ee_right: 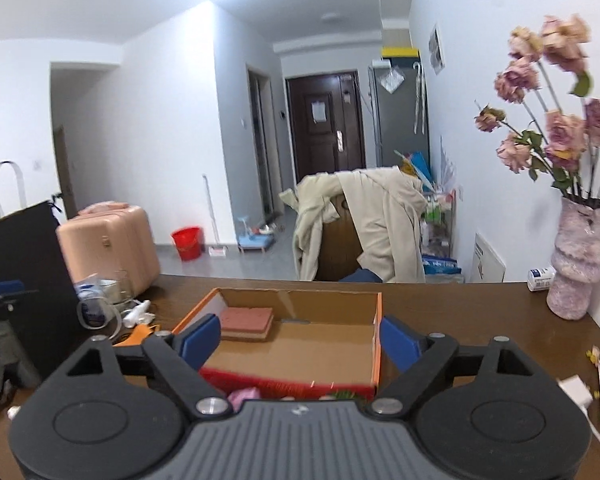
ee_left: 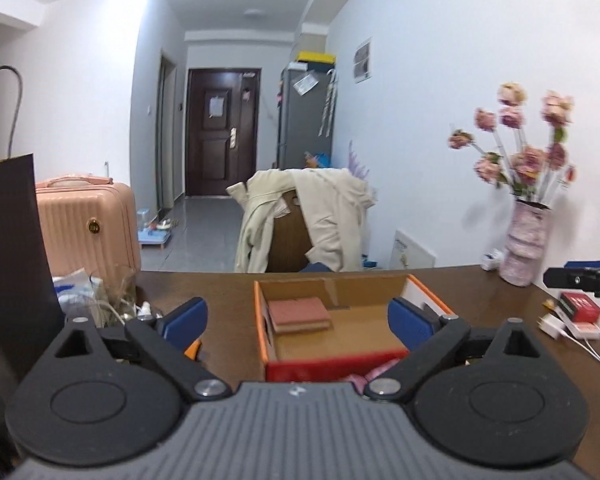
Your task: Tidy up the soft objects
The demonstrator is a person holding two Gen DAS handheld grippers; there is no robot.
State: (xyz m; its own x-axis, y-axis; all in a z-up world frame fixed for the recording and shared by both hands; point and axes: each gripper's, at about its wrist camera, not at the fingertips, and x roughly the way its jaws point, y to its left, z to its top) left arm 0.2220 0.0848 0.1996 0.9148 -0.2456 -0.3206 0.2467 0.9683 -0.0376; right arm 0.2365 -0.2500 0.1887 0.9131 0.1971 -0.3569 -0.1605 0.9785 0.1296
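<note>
Both hand-held grippers (ee_left: 298, 320) (ee_right: 300, 338) gape wide (nothing held).

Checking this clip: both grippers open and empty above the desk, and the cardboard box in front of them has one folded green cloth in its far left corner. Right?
Not quite: the folded cloth is reddish-pink, not green, as the left wrist view shows. Otherwise correct: it lies in the box's far left corner, and the left gripper and right gripper are open and empty.

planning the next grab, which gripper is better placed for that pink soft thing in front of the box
Right, slightly. Both grippers are open and empty, but the pink item shows clearer beside the right gripper.
</note>
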